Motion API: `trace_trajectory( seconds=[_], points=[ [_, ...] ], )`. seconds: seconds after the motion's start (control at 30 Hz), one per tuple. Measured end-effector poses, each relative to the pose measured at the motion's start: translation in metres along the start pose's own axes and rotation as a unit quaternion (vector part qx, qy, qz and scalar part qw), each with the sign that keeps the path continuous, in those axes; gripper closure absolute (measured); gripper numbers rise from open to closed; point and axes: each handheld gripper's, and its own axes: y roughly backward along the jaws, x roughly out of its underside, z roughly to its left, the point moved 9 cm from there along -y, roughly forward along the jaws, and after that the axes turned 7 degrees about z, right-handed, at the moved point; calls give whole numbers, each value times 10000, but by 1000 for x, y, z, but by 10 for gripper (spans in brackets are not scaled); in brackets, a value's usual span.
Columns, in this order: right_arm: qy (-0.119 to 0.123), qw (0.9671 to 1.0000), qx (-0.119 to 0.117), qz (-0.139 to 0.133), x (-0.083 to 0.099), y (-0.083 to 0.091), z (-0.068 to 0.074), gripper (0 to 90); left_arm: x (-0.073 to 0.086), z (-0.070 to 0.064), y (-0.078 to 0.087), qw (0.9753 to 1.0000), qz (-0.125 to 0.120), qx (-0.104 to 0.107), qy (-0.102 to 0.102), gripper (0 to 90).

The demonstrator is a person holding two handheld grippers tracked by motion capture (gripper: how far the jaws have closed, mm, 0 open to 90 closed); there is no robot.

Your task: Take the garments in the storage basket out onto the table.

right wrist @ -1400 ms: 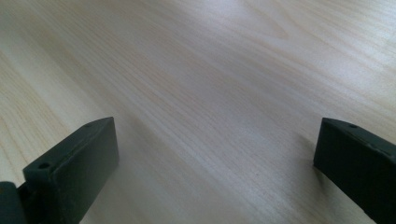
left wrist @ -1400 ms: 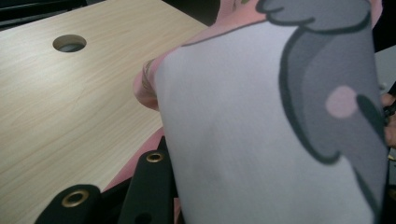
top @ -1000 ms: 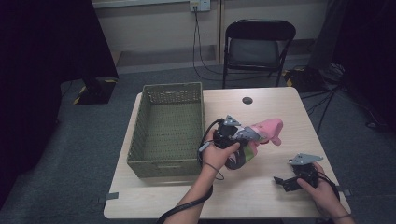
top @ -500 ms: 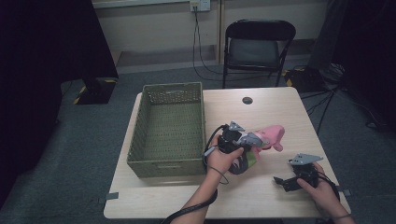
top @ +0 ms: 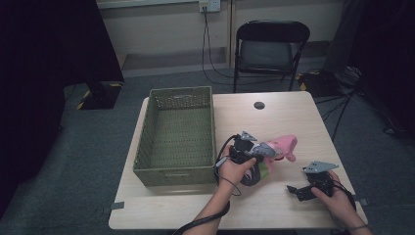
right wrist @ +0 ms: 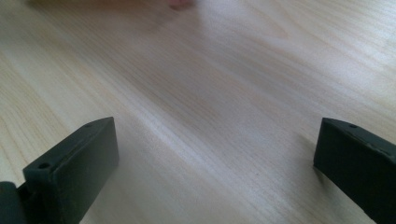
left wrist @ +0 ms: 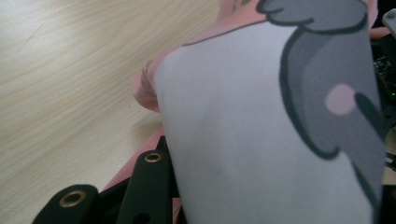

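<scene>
Left gripper [top: 266, 151] is clamped on a soft pink-and-white pouch [top: 284, 146], smooth fabric with a grey print, at mid-counter [top: 293, 112] beside a woven green basket [top: 147, 147]. Right gripper [top: 298, 190] rests wide apart, holding nothing, over pale wood grain.

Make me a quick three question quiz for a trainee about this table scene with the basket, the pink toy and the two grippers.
1. True or false: the basket has things in it.
2. Which gripper is at the pink toy: A left, B right?
3. Fill in: the right gripper's jaws stand ____ over bare table.

Key: 1 false, it looks bare inside. 2 A, the left gripper has the toy right against its jaws. 3 open.
</scene>
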Motion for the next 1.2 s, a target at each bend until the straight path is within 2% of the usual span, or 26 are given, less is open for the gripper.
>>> trace_trajectory(
  seconds=[0.43,0.8,0.93,1.2],
  points=[
    [-18,10000,10,4,0,0,0,0,7,1,-13,9998,202,-63,54,646],
    [-18,10000,10,4,0,0,0,0,12,3,-21,9995,267,-72,121,630],
    [-18,10000,10,3,0,0,0,0,13,3,-23,9995,289,-79,106,600],
    [-21,10000,13,3,0,0,0,0,17,2,-27,9994,328,-63,90,598]
  ],
)
